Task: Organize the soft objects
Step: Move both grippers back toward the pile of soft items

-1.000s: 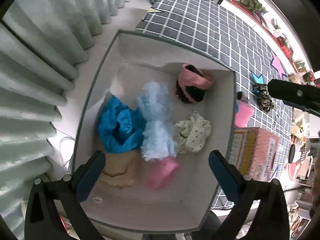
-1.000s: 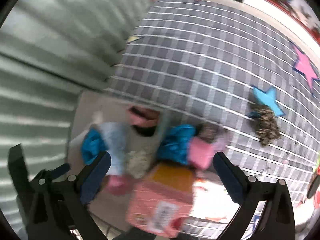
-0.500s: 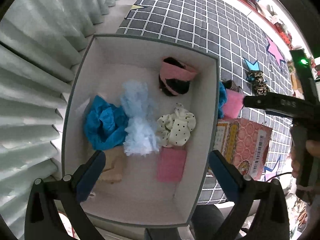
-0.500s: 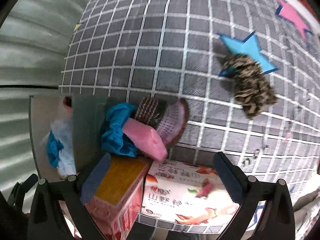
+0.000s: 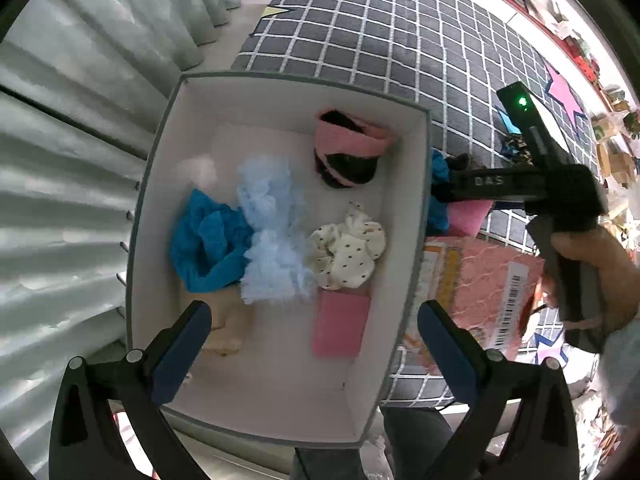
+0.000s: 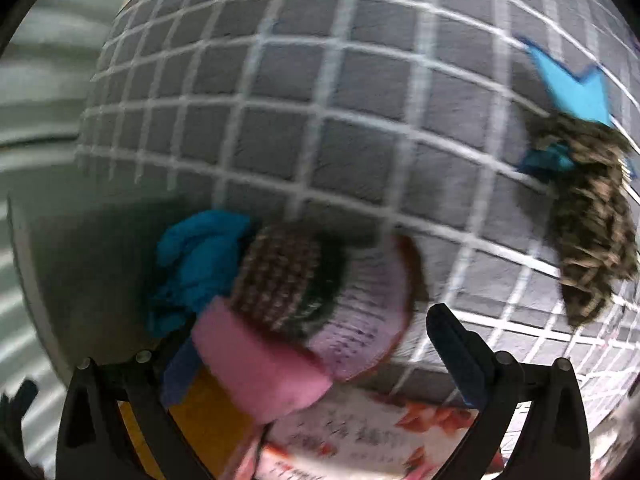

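Right gripper (image 6: 316, 356) spread wide and holding nothing, hanging just above a small heap low and centre-left in the right wrist frame: a pink pad (image 6: 260, 372) with its long axis running from mid-left down toward lower centre, a knitted brown-and-dark piece (image 6: 288, 276) and a teal cloth (image 6: 196, 256) just behind it, all touching. Heap squeezed between the outer wall of the white box (image 5: 420, 216) and a pink carton (image 5: 492, 280), on the grey checked cover (image 6: 320, 100). Left finger pad seemingly already beside the pink pad's lower left end, so the grab probably calls for a short drop and a squeeze across the pad's width. Left gripper (image 5: 312, 352) likewise open and empty, low over the box at lower centre of its frame, farther from the heap. Leopard-print scrunchie (image 6: 588, 224) apart at right. Against half a second earlier: heap much larger and nearer in the right view; in the left view, right gripper now reaching over the heap.
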Demonstrator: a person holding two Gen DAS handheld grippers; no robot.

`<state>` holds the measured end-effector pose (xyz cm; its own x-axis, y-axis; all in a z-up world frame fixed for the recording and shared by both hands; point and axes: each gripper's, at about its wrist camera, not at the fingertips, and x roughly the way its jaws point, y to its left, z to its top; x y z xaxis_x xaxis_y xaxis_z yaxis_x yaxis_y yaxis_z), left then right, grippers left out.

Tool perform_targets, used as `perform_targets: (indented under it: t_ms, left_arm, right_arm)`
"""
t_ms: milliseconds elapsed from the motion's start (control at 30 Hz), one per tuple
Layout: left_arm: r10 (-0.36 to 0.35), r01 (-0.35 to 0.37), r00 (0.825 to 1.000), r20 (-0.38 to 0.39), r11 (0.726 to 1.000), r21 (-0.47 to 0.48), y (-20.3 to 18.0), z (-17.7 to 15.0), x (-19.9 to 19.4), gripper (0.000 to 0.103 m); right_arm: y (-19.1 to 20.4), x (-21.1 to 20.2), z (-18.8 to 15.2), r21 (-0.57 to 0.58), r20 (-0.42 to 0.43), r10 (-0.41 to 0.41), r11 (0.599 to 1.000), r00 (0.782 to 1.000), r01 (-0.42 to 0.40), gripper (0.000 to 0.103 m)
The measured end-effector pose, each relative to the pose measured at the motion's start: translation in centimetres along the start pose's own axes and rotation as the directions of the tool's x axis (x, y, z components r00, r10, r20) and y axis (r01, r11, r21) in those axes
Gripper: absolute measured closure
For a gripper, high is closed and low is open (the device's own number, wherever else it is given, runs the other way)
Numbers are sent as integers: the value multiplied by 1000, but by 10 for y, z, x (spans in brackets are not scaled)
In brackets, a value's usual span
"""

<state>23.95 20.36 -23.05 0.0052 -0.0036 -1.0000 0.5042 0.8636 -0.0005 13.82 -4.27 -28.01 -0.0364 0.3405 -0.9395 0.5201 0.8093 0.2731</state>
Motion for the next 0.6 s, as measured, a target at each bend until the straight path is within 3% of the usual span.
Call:
perform_targets:
  t_ms: [67, 200, 267, 433, 600]
  left_arm:
    - [2, -2, 1000, 0, 1000, 18, -11, 3, -2, 0]
    - [79, -80, 997, 25, 995, 60, -25, 11, -9, 0]
    - [48, -49, 998, 31, 998, 46, -21, 10, -13, 0]
    - [77, -78, 997, 32, 997, 31, -17, 7, -22, 0]
    - [51, -57, 995, 88, 996, 65, -45, 21, -38, 0]
  right_arm:
    - [-14, -3, -5, 44, 20, 8, 999, 1000, -9, 0]
    - [-43, -10, -19, 68, 49, -41, 997, 998, 37, 0]
    - [-64, -12, -27, 103, 48, -34, 994, 998, 29, 0]
    - [-110, -19, -42, 195, 77, -44, 980, 996, 28, 0]
    - [-156, -25, -62, 295, 96, -14, 955, 995, -15, 0]
